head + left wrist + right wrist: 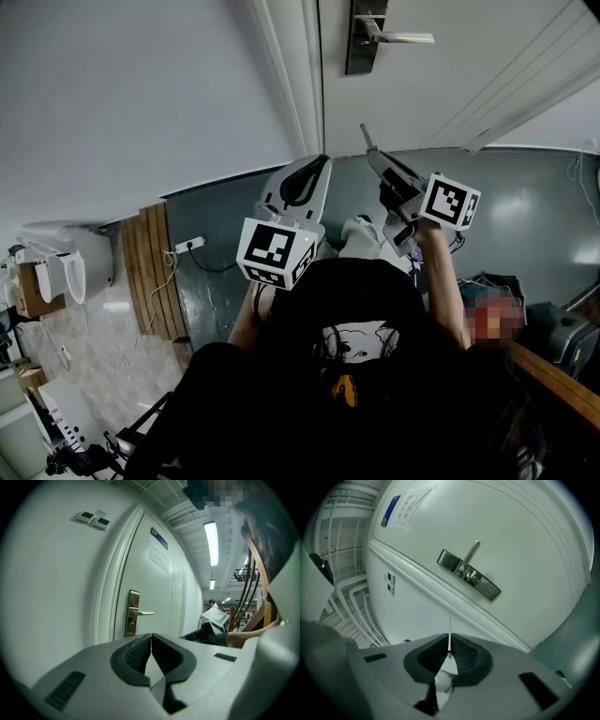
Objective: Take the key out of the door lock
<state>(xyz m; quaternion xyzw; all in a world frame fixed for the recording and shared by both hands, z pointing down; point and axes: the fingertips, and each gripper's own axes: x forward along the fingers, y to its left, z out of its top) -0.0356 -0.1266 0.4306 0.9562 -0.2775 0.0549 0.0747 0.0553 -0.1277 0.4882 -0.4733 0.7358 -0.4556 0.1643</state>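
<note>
Two grippers sit mid-frame in the head view, with the door lock [364, 37] at the top centre. The right gripper [449, 649] is clenched on the key [449, 632], a thin blade seen edge-on and well apart from the lock. The left gripper [151, 644] is clenched, jaw against jaw.

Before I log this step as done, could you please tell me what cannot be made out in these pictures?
Key: the right gripper view shows it edge-on between the fingers of the right gripper, so its teeth cannot be read.
Lock plate: the head view's top edge cuts it off; whether its keyhole is empty is too small to tell.
Door notice: print too small in both gripper views.
</note>
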